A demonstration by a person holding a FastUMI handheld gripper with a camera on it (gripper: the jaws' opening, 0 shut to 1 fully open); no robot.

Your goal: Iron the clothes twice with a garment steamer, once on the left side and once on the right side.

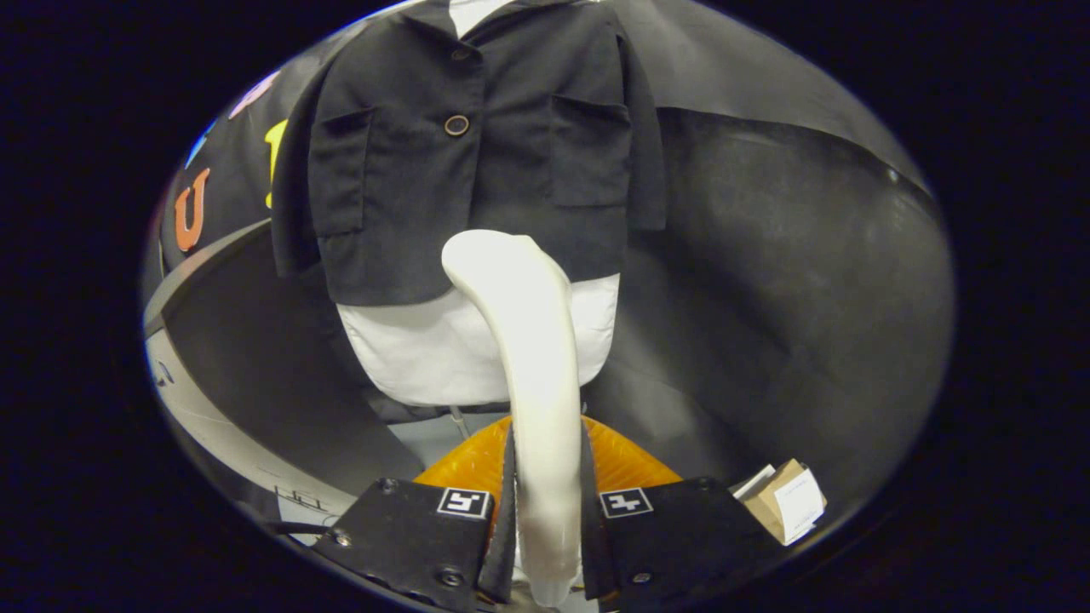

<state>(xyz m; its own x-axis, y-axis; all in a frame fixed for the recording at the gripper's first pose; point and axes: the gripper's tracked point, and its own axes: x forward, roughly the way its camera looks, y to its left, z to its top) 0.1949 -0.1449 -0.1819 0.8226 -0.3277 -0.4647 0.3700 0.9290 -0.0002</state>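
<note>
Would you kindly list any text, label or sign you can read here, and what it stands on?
Nothing here can be read as words.
Gripper, jaws shut on the steamer: two square black-and-white markers, patterns only.
Cardboard box: white label, print too small to read.
Black jacket: no visible text.

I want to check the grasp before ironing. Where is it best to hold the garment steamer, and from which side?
Grip the garment steamer on its slim white handle, as the gripper does now: fingers shut on its two flanks, coming from behind. The handle is narrow and curves forward, so its head points at the black jacket.
</note>
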